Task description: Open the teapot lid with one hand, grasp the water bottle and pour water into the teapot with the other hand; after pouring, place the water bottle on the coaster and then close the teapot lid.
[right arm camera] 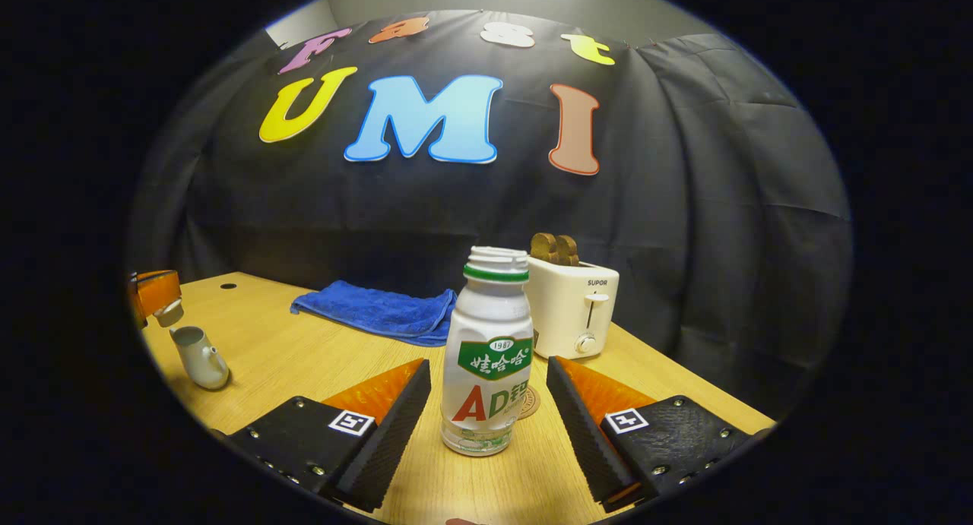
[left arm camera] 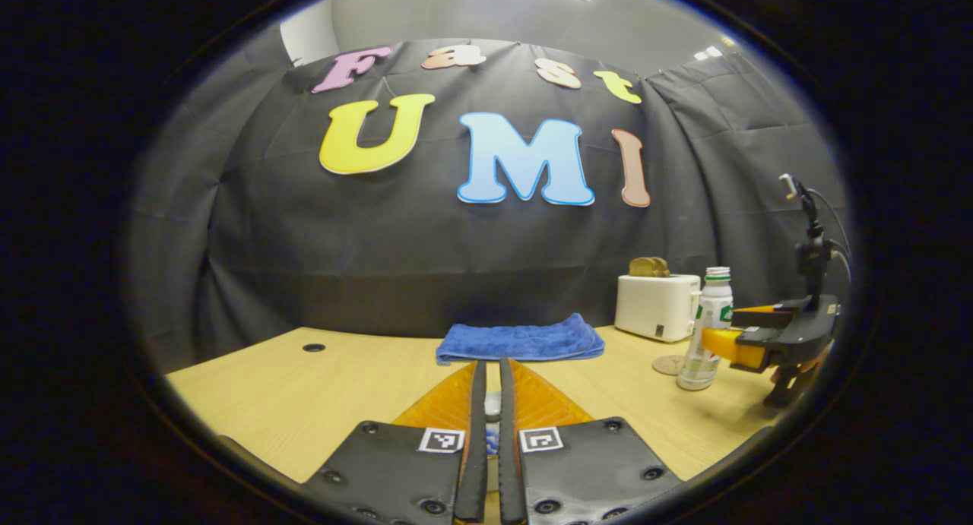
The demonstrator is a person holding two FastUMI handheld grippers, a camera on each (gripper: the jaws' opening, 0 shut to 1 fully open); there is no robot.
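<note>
In the left gripper view, your left hand-held gripper (left arm camera: 492,407) at bottom centre is nearly closed, pinching a small pale knob, by my reading the teapot lid (left arm camera: 492,405).

In the right gripper view, your right hand-held gripper (right arm camera: 488,403) stands wide apart around the upright white plastic water bottle (right arm camera: 487,354), touching nothing. The bottle stands on the wooden table (right arm camera: 304,358), just in front of the round coaster (right arm camera: 530,403). The grey teapot (right arm camera: 199,356) sits lidless at far left, so the lid looks off; whether water has been poured I cannot tell.

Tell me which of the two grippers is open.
The right gripper: its fingers stand wide apart on either side of the bottle, not touching it. The left gripper is closed on the teapot lid.
</note>
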